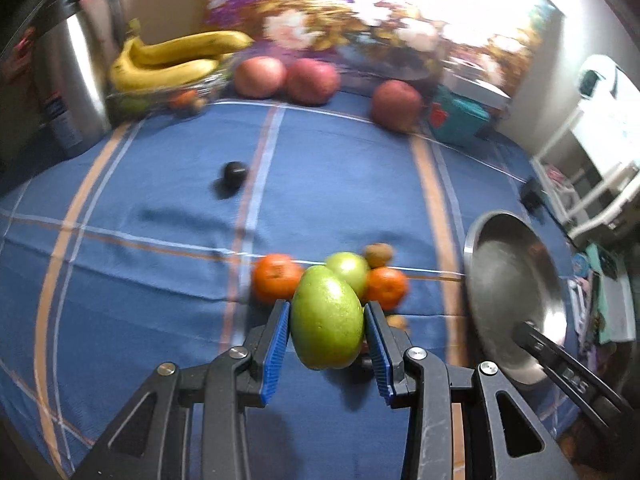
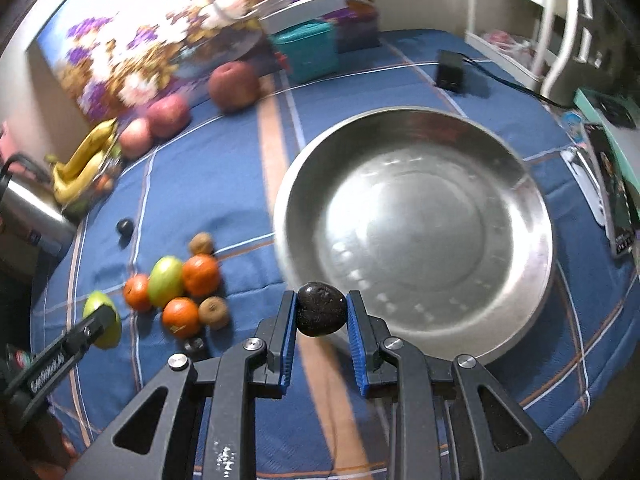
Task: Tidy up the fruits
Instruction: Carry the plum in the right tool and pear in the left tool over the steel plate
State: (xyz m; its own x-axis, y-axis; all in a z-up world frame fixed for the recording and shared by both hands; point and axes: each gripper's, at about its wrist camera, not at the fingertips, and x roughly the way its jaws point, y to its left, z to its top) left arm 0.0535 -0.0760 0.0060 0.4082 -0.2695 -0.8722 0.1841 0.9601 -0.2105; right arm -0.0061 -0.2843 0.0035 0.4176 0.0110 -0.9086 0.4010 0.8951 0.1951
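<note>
left tongs: pinching green fruit | right tongs: pinching dark fruit

Left tool, right tool: black linkage arms; silver round screws; ribbed blue pads

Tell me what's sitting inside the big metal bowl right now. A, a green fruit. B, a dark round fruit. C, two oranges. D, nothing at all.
D: the right wrist view shows the metal bowl with only bare steel inside, while the dark round fruit sits clamped in the right gripper at its near rim.
</note>
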